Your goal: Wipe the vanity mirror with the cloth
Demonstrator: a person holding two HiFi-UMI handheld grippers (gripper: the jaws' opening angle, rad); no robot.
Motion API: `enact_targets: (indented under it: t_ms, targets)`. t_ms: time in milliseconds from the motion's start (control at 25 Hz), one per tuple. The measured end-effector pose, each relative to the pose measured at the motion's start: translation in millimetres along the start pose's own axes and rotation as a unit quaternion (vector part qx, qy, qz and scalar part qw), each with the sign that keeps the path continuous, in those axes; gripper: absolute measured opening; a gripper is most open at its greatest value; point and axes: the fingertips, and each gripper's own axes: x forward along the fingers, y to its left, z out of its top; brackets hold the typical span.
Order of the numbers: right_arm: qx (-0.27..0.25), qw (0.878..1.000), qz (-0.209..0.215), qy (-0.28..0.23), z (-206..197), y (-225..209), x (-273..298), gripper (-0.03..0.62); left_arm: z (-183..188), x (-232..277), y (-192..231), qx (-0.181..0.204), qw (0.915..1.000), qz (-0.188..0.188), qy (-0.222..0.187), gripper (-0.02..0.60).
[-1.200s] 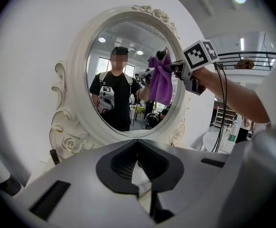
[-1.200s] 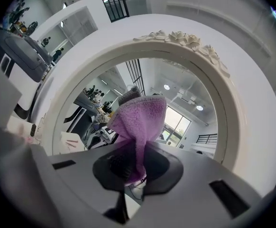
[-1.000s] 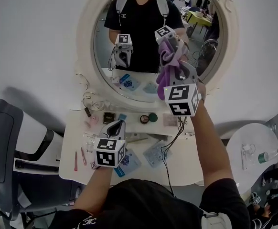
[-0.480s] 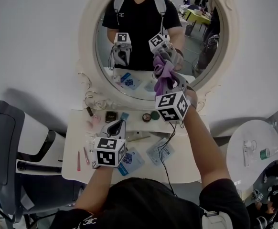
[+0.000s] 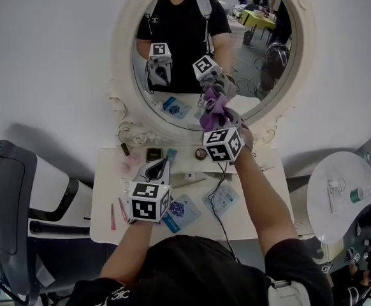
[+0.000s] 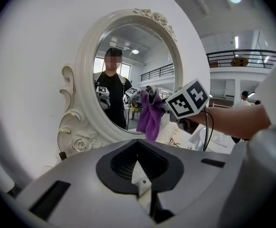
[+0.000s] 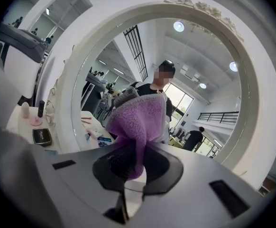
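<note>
Wiping, head view: judged under way; cloth [image 5: 212,109] bunched at lower middle of mirror [image 5: 173,75], touching the glass or just off it, cannot tell which.
Right gripper, head view: right gripper [image 5: 218,118] clenched on cloth, arm stretched forward over table [image 5: 255,212]; by far the nearer tool to the glass.
Left gripper, head view: left gripper [image 5: 156,169] low over table, well apart from mirror, tips pointing towards it.
Relation, head view: glass straight ahead of cloth and spreading up and to both sides; next stroke likely calls for a sweep upward or sideways while pushing forward.
Left gripper view: jaws together, nothing between them; cloth [image 6: 150,114] hanging with long axis upright before lower right of mirror, near the frame's inner edge.
Right gripper view: jaws clamped on lower end of cloth [image 7: 139,120]; purple wad standing up beyond the tips, mirror filling the view behind it.
Hidden, head view: contact patch behind the wad and its reflection; mirror top cut off by picture edge.
Hidden, left gripper view: gap between cloth and glass lost in the side-on angle.
Hidden, right gripper view: glass right behind cloth covered; smears or dust too faint to make out anywhere.
</note>
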Motion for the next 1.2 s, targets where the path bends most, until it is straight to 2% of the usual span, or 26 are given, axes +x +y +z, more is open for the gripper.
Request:
enact_targets:
  t_ms: [120,200,440,680,760,880,1200]
  targets:
    - [0.029,0.999,0.019,0.028,-11,9,1,0.031,1,-5,0,0.007,0.9999,-0.008,-0.003,-0.008]
    - [0.067,0.997,0.031,0.036,-17,15,-5,0.031,0,-9,0,0.01,0.9999,-0.013,-0.005,-0.006]
    - [0.196,0.979,0.056,0.002,-24,39,-61,0.032,-4,-7,1,0.009,0.9996,-0.027,-0.004,-0.008]
    - [0.274,0.961,0.024,-0.026,-44,40,-130,0.032,4,0,-26,0.016,0.9979,-0.061,-0.015,-0.006]
    - [0.287,0.957,0.012,-0.035,-48,38,-146,0.032,4,3,-35,0.02,0.9972,-0.071,-0.014,-0.008]
    - [0.283,0.958,-0.002,-0.041,-53,32,-160,0.032,5,9,-48,0.024,0.9962,-0.083,-0.013,-0.008]
    - [0.271,0.962,0.008,-0.041,-57,30,-161,0.032,18,18,-72,0.029,0.9941,-0.103,-0.022,-0.008]
